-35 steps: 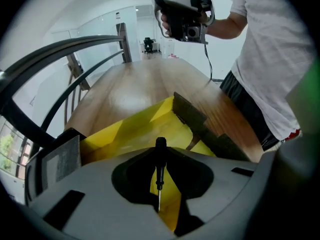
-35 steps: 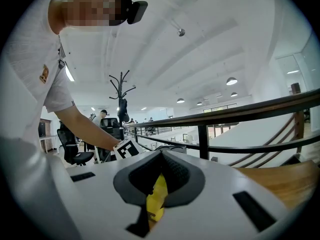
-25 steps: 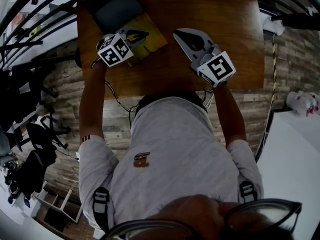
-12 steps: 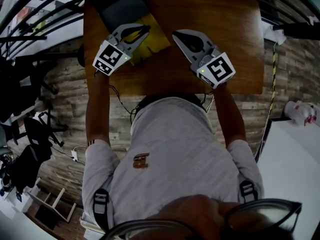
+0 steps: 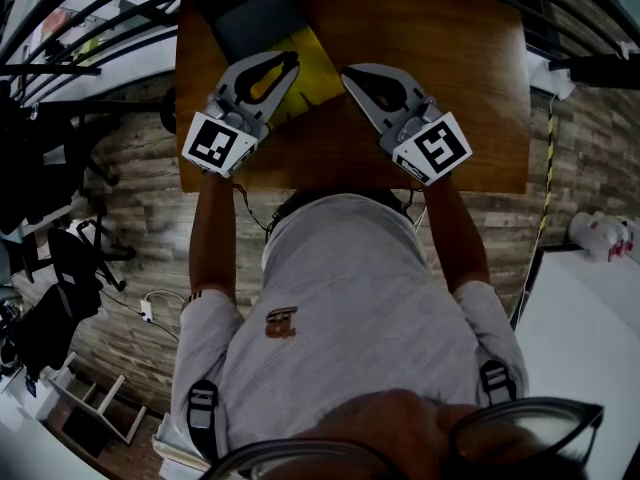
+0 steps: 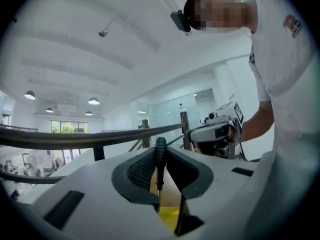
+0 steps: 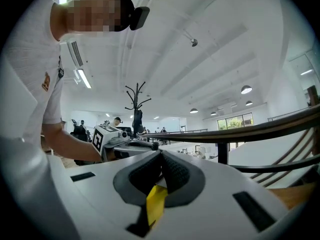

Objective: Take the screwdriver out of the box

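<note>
left gripper [image 5: 290, 61] has its jaws clamped right on the screwdriver [image 6: 160, 156]. its own view shows the ribbed black handle pinched between the dark pads at the tips, with the thin shaft running down the gap toward the camera. below the shaft's end there's a slice of yellow, the box [image 5: 312, 66], but whether the tip touches it can't be told.

over to the right gripper [image 5: 348, 70]: its jaws are together too, nipping a yellow edge of the box, which shows as a bright strip between the pads in its own view. from the head view both grippers angle inward over the wooden table [image 5: 460, 48], tips near each other at the yellow box. the box's dark grey part sits just beyond, toward the table's far left corner.

as for writing, each gripper carries a marker cube, left [image 5: 218, 140] and right [image 5: 432, 148], with black-and-white square patterns and no readable words. the person's light shirt has a small orange logo [image 5: 283, 320], too small to read.
</note>
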Action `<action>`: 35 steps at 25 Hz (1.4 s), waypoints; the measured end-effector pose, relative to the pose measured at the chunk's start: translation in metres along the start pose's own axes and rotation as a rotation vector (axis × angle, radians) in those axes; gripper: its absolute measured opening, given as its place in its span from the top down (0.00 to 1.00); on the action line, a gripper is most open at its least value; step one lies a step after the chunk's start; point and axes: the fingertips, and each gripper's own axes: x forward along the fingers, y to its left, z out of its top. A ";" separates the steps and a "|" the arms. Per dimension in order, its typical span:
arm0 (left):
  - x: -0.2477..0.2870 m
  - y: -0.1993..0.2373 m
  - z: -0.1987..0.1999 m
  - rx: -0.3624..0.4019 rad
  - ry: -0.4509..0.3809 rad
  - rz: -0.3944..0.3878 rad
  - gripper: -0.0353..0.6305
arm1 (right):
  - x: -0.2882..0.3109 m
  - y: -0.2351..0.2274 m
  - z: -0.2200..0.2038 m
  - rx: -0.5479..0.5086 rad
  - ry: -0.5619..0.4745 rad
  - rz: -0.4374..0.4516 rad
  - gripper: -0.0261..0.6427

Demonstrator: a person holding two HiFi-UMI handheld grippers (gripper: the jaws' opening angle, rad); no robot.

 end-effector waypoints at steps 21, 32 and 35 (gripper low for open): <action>-0.055 -0.026 0.052 -0.093 -0.268 0.152 0.82 | -0.008 0.037 0.015 0.065 -0.090 0.004 0.91; -0.056 -0.030 0.054 -0.095 -0.283 0.137 0.82 | -0.007 0.042 0.011 0.050 -0.076 0.009 0.91; -0.056 -0.031 0.054 -0.095 -0.285 0.136 0.82 | -0.007 0.045 0.011 0.048 -0.073 0.012 0.91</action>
